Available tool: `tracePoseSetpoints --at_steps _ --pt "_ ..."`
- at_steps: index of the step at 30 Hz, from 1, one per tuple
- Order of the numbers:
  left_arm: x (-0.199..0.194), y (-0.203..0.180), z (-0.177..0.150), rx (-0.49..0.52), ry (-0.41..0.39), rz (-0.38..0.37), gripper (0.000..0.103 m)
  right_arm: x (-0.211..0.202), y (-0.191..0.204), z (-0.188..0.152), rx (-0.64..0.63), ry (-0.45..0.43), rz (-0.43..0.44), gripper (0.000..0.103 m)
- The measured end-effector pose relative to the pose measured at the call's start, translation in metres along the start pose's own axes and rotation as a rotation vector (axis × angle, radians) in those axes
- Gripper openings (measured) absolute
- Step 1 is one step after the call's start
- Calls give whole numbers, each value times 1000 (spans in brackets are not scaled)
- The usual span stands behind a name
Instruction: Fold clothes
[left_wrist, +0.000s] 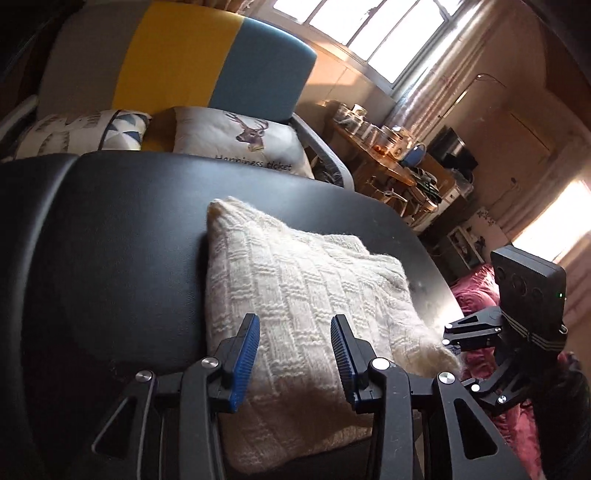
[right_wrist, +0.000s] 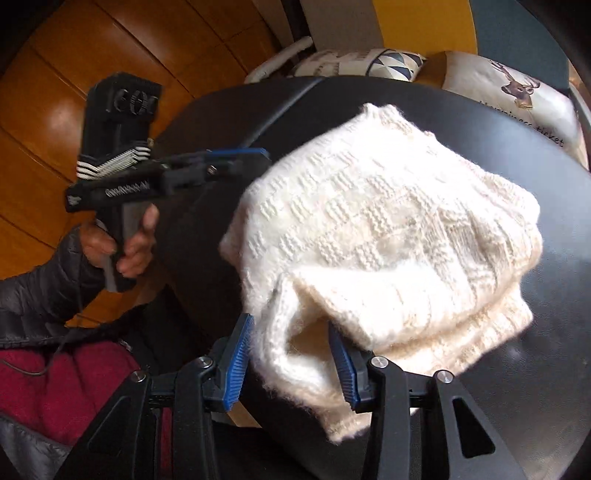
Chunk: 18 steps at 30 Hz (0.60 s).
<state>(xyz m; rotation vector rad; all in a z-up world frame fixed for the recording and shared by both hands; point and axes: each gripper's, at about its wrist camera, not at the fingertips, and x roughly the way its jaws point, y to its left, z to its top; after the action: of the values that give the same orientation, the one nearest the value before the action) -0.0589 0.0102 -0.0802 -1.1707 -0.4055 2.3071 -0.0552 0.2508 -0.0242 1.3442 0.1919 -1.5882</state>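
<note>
Table (left_wrist: 110, 229): black and round, taking up most of both views.
Sofa (left_wrist: 221, 62): at the far side of the table, with a yellow and a blue panel; a deer cushion (left_wrist: 243, 144) leans on it.
Sweater (left_wrist: 295, 295): cream knit, folded into a thick bundle, lying on the table towards its near right part.
Left gripper (left_wrist: 294, 356): jaws spread wide, holding nothing; the sweater's near edge lies between and beneath the blue pads.
Right gripper (right_wrist: 289, 360): jaws apart, straddling a loose near fold of the sweater; whether the pads touch the knit I cannot tell.
Hand (right_wrist: 127, 243): at the left, wrapped round the left gripper's handle.
</note>
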Motion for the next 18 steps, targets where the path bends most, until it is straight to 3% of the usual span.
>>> tracePoseSetpoints --at_steps 3,6,7,8,9,10,15,17,18 --pt "14 -5 -1 33 35 -7 40 17 -12 -8 75 28 134 42" --pt "18 -9 -12 80 59 -50 40 38 -17 -41 93 96 258 41" --pt "17 -10 -16 96 66 -72 40 44 -23 -54 114 113 272 36" --pt "18 -11 -23 117 86 -97 39 50 -34 -69 155 124 262 18" --pt "21 -15 -29 167 104 -91 39 51 -46 -84 203 106 274 7" --pt "24 -19 -36 221 121 -80 39 49 -58 -97 258 61 306 5" --pt "14 -39 -41 304 107 -47 39 35 -71 -138 364 -145 384 11" --pt "10 -47 -42 335 100 -33 39 19 -67 -147 403 -204 407 35" --pt "6 -50 -44 343 87 -27 39 6 -63 -152 394 -252 413 35"
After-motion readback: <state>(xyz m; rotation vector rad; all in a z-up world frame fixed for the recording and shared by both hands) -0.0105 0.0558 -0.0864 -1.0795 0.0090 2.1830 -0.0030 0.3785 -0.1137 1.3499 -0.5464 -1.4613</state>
